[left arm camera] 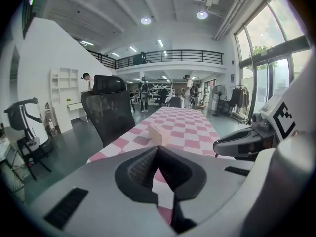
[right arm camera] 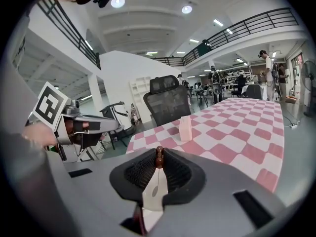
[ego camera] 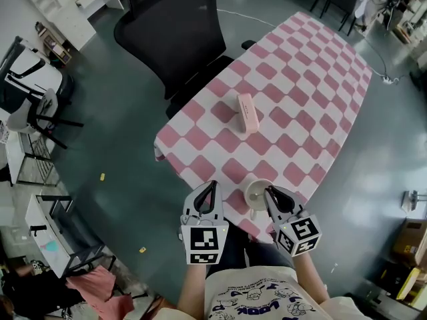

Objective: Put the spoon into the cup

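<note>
Near the cup [ego camera: 257, 193], the right gripper [ego camera: 271, 192] clamps the spoon [right arm camera: 159, 156]; the left gripper [ego camera: 211, 186] is clenched empty.

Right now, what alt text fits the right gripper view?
The right gripper is shut on a spoon whose brown tip pokes out between its jaws. Beyond lies a pink-and-white checked table with a small pink box, a black chair, and the left gripper at left.

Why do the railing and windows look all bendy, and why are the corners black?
Left gripper view: the wide-angle lens bows the balcony railing and window frames, and darkens the corners. Right gripper view: same bending; a ceiling light glares white. Head view: the checked table bulges too.
</note>
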The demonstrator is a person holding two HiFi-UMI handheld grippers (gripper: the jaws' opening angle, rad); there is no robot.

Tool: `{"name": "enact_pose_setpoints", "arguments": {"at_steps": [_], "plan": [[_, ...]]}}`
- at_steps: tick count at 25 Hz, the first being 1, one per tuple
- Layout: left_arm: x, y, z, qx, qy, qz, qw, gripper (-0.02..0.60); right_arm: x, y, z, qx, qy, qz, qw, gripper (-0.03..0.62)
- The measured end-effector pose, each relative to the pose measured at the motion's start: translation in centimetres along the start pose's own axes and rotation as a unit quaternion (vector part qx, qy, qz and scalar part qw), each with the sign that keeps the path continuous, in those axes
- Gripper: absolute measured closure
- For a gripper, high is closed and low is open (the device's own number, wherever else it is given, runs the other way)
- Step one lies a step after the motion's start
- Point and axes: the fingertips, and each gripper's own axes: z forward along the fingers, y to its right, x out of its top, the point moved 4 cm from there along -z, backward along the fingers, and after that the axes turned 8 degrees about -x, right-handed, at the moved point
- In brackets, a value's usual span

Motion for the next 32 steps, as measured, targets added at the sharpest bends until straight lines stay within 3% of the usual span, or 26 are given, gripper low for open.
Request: {"name": "enact_pose_setpoints", "arguments": {"at_steps": [9, 15, 19, 22, 32], "plan": [[-0.5, 0.6, -0.2, 0.006, -0.009, -0.005, 0.9999, 0.568, -1.7, -0.8, 0.9, 0.013, -0.028, -0.032, 0.999, 0.542], [-1.0, 1.0, -0.2, 0.011, -0.009, -0.011, 0.9998, 0.568, -1.9, -0.2, 1.1, -0.024, -0.024, -0.119, 0.992, 0.530], [-1.1, 1.3, -0.4, 0.014, -0.006, -0.015, 0.9998, 0.568, -2.0, 0.1, 1.2, -0.054, -0.024, -0.151, 0.987, 0.511], [-1.1, 1.6, -0.7, 0.014, -0.007, -0.015, 0.9998, 0.568, -2.4, 0.7, 1.3, -0.064, -0.031, -0.146, 0.987, 0.438], [-1.0, 1.8, -1.6, 0.029, -0.006, -0.013, 0.9995, 0.568, -2.0, 2.2, 1.3, -0.081, -0.024, -0.122, 0.989, 0.390]]}}
